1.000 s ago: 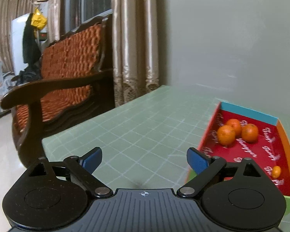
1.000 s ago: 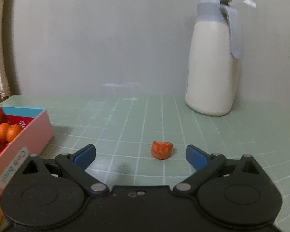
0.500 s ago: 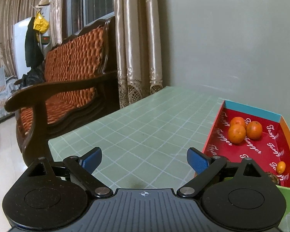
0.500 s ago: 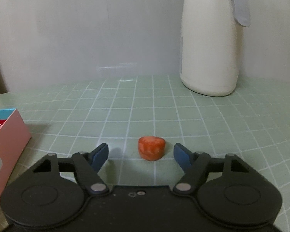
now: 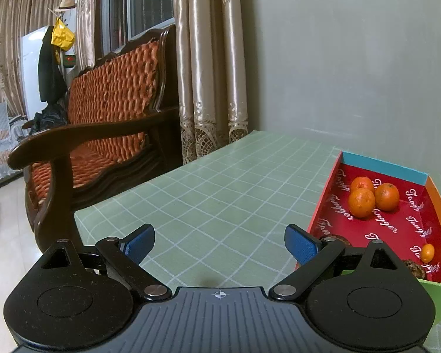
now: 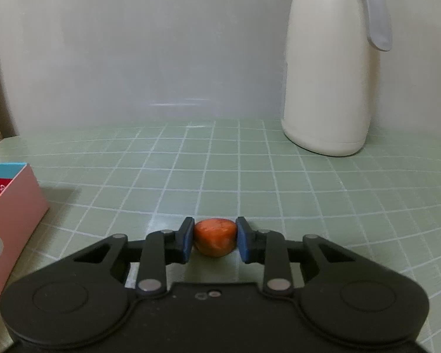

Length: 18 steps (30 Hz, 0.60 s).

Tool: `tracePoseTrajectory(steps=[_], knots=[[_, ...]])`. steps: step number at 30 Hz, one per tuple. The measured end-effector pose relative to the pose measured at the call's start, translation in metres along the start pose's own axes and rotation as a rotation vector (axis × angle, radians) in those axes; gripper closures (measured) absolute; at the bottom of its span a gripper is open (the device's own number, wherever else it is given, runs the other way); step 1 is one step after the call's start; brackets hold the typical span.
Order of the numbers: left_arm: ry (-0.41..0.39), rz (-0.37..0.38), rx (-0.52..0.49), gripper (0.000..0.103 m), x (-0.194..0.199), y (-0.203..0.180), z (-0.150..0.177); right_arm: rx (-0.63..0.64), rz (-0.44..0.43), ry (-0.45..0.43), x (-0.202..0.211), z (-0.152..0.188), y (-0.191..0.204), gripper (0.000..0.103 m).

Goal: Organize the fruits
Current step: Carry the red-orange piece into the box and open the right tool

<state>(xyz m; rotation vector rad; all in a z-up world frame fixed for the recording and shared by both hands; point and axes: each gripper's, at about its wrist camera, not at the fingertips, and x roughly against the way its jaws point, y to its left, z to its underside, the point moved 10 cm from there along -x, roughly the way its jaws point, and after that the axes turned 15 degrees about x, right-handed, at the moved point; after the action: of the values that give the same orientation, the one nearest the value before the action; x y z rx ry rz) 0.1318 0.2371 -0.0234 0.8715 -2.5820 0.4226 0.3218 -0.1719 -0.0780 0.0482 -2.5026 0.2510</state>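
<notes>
right tongs (image 6: 215, 239) closing, now pinching orange fruit (image 6: 215, 236); left tongs (image 5: 219, 244) spread beside box (image 5: 382, 164).

We're getting soft, fairly dim indoor light from overhead, with a ceiling lamp's glare patch on the glossy grey wall (image 5: 352, 58) and a faint streak lower down. Shadows are mild, like the one beside the pink cardboard box (image 6: 11, 214) on the green gridded tablecloth (image 6: 250, 176). Heavy fisheye bending and dark corners at the edges, and our right view looks softer and grainier.
</notes>
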Motion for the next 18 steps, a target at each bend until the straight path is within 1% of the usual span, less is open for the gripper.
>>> tracePoseTrajectory(steps=[7, 12, 18], knots=[[-0.006, -0.006, 0.021, 0.008, 0.001, 0.005, -0.001, 0.030, -0.053, -0.032, 0.015, -0.004, 0.024, 0.075], [-0.008, -0.013, 0.028, 0.008, 0.004, 0.011, -0.001, 0.073, -0.113, -0.109, 0.041, -0.020, 0.050, 0.075], [-0.012, -0.024, 0.030, 0.008, 0.009, 0.020, 0.001, 0.128, -0.233, -0.205, 0.080, -0.040, 0.097, 0.075]])
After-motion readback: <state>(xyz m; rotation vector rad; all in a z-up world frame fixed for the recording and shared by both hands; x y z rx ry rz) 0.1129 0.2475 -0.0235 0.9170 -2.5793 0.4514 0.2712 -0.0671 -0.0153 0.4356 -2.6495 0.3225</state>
